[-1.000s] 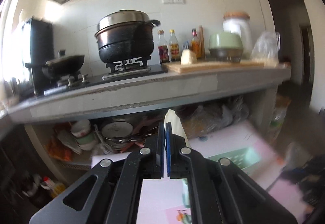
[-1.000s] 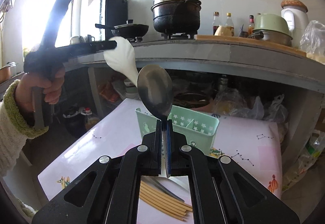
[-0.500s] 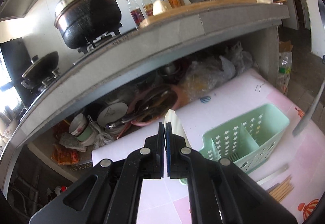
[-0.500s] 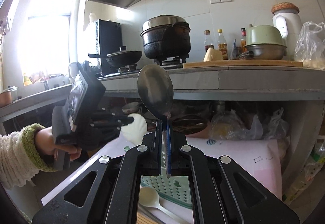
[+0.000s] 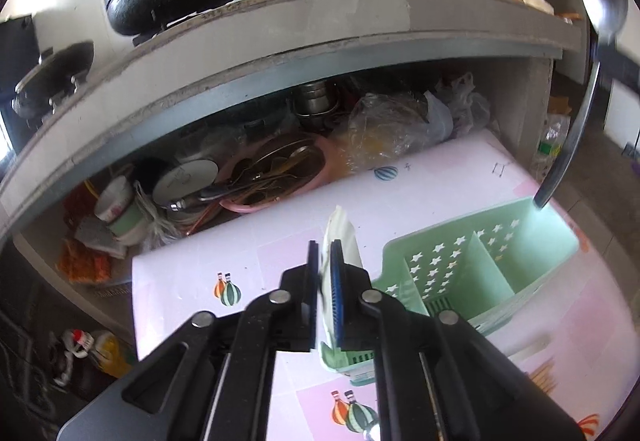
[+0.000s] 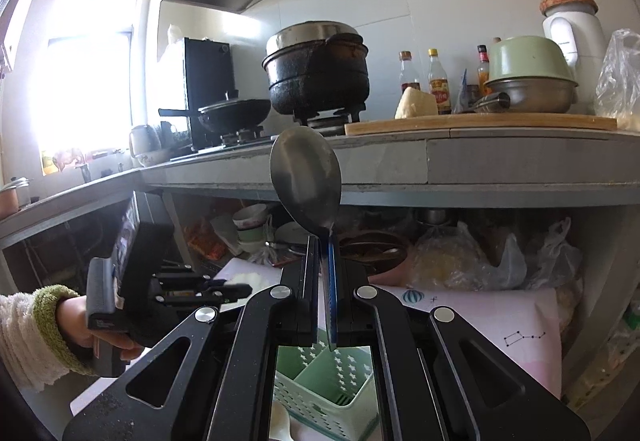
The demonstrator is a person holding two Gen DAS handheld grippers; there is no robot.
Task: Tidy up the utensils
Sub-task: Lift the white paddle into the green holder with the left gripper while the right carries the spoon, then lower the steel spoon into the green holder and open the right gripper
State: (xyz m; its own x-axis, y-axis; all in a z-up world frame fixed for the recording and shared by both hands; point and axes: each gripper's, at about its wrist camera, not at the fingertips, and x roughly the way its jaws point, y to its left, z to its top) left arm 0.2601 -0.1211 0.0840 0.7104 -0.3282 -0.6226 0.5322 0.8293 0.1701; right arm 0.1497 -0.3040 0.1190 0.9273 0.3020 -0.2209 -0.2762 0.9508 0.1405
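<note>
Two tongs in view, one per hand. Left tongs (image 5: 326,261) point down over the near-left end of the one green caddy (image 5: 486,273); a single white spoon (image 5: 340,237) stands between the pads, which have just been easing apart, a thin gap showing at the left pad, so the spoon sits loosely rather than pinched. Right tongs (image 6: 324,257) are pressed together on the handle of one metal spoon (image 6: 306,187), bowl up and upright; from the left wrist view that same spoon hangs at far right, its handle tip just above the caddy's far right corner. The caddy has three compartments visible, split by two dividers, star cut-outs in the walls, and rests on the pink-and-white cloth of the low bench (image 5: 248,241). One bundle of chopsticks (image 5: 540,375) lies on the cloth, near right of the caddy; number cannot be counted. A sleeved hand (image 6: 86,321) grips the left tool. On the far counter: one large black pot (image 6: 318,79), one wok (image 6: 234,113), three bottles (image 6: 438,85).
</note>
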